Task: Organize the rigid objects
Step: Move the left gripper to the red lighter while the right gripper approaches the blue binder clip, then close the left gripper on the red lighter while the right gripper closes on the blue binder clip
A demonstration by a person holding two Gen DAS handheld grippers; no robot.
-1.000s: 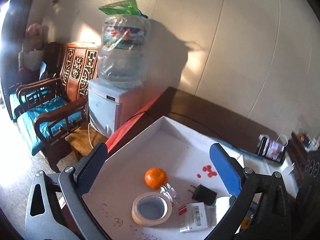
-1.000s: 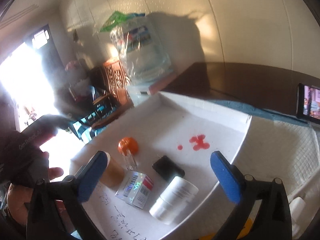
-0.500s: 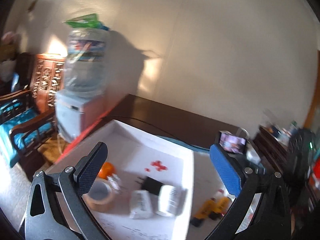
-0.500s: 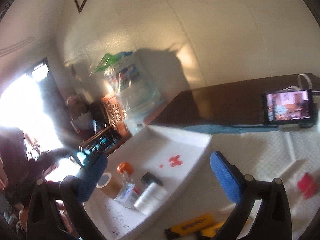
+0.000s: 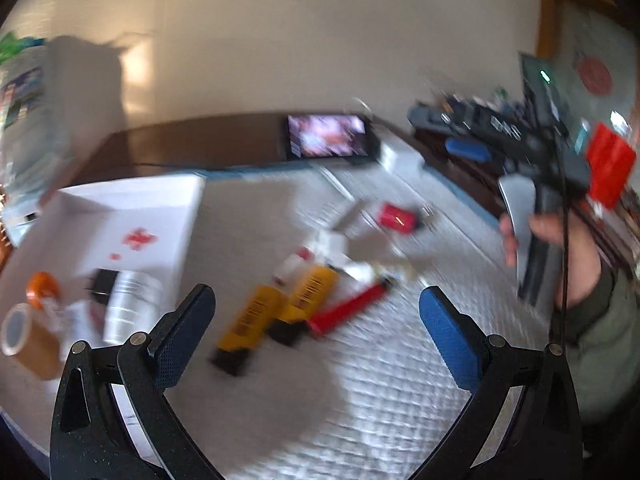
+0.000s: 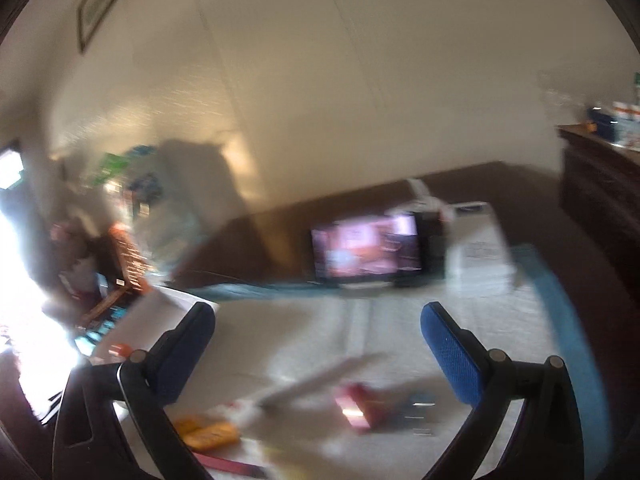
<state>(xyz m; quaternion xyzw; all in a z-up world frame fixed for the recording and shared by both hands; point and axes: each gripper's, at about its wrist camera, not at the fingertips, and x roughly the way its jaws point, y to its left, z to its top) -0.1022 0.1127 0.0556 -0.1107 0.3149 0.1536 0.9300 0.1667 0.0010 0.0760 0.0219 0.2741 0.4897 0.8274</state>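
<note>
Both views are motion-blurred. In the left wrist view, the left gripper (image 5: 316, 312) hangs with its jaws spread wide and nothing between them, above a white quilted cover (image 5: 380, 380) on the desk. Two yellow boxes (image 5: 276, 312) lie side by side just beyond the gripper at about 11 o'clock, with a red lighter (image 5: 352, 308) touching them at 12 o'clock. Farther off at 1 o'clock sit a small red box (image 5: 398, 218) and some white items too smeared to name. At 9 to 10 o'clock stands a white tray (image 5: 188, 216) holding a tape roll (image 5: 24, 340), an orange (image 5: 42, 286), a white bottle (image 5: 128, 308) and a black charger (image 5: 103, 282). A phone (image 5: 328, 136) with a lit screen stands at the far edge at 12 o'clock. In the right wrist view, the right gripper (image 6: 316, 334) is likewise wide apart and empty; the yellow boxes (image 6: 208, 434) lie at its 7 o'clock, the red box (image 6: 354, 404) at 6 o'clock, the phone (image 6: 366, 250) at 12 o'clock.
</note>
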